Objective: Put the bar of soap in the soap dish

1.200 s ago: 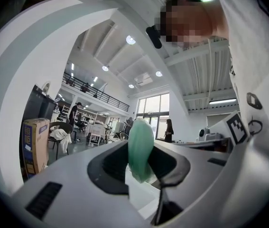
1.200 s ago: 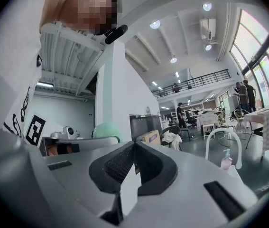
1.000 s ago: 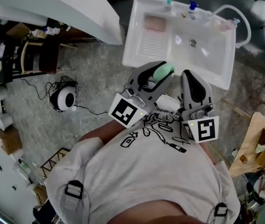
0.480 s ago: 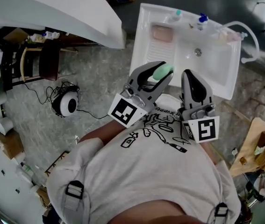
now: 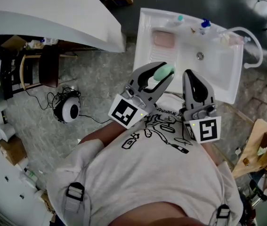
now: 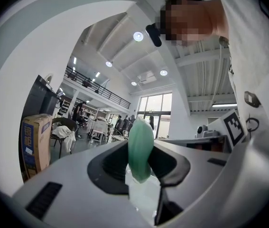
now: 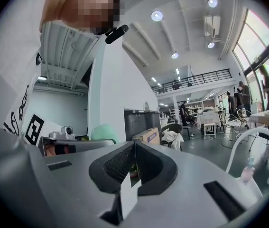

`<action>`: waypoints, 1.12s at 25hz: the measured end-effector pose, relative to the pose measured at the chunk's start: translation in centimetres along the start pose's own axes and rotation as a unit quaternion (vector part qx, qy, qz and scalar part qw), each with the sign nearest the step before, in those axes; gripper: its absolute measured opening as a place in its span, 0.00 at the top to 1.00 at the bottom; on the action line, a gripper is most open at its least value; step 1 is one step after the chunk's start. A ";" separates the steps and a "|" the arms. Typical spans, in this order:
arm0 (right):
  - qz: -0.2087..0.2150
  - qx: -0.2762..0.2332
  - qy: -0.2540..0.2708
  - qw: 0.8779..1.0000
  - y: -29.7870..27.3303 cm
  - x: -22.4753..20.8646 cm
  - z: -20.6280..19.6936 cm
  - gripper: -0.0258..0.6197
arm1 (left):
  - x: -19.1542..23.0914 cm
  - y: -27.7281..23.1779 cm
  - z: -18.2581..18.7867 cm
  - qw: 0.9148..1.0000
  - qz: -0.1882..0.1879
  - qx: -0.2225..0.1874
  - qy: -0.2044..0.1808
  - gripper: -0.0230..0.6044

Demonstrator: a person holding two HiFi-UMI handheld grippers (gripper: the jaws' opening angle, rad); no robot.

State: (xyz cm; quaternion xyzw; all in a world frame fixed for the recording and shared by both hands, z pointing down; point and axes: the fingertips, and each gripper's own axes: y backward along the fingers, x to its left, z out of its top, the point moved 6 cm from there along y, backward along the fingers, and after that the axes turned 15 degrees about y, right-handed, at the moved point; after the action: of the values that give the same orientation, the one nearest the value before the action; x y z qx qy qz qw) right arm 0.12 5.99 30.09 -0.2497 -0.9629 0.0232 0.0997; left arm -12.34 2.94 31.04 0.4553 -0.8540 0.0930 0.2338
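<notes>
Jaws of the left gripper [image 5: 162, 74] clamp the green soap bar [image 6: 140, 148]; right gripper [image 7: 134, 161] jaws meet, seemingly empty.

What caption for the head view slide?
Left gripper holds green soap near the white sink; right gripper shut, empty.

The white sink [image 5: 213, 76] with its pink soap dish [image 5: 164, 39] has slid lower and rightward in the head view. The round white device [image 5: 70, 110] on the floor has slid the same way.

White sink [image 5: 218, 74], blue-capped bottle [image 5: 205, 23] on rim; cardboard box [image 6: 34, 144]
</notes>
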 end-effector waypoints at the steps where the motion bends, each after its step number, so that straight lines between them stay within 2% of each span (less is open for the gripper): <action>1: 0.000 0.001 0.000 1.000 -0.2 -0.1 0.0 0.92 | 0.2 -0.1 0.0 1.000 0.000 0.001 0.000 0.77; 10: -0.004 0.001 0.005 1.000 -1.3 -2.0 -0.6 0.92 | 0.9 -1.3 -0.1 1.000 0.003 0.008 0.002 0.77; 23: 0.008 -0.014 0.021 1.000 0.9 -5.4 -0.5 0.92 | -1.8 -4.3 -0.5 1.000 0.007 0.001 -0.024 0.77; 28: 0.007 -0.010 0.022 1.000 2.0 -7.4 -1.3 0.92 | -2.9 -6.2 -1.6 0.999 0.000 0.012 -0.034 0.77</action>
State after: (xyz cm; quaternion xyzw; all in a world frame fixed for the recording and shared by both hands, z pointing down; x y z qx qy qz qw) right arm 7.65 4.15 29.87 -0.2579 -0.9589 0.0093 0.1181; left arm -5.44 2.12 30.70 0.4607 -0.8606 0.0878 0.1987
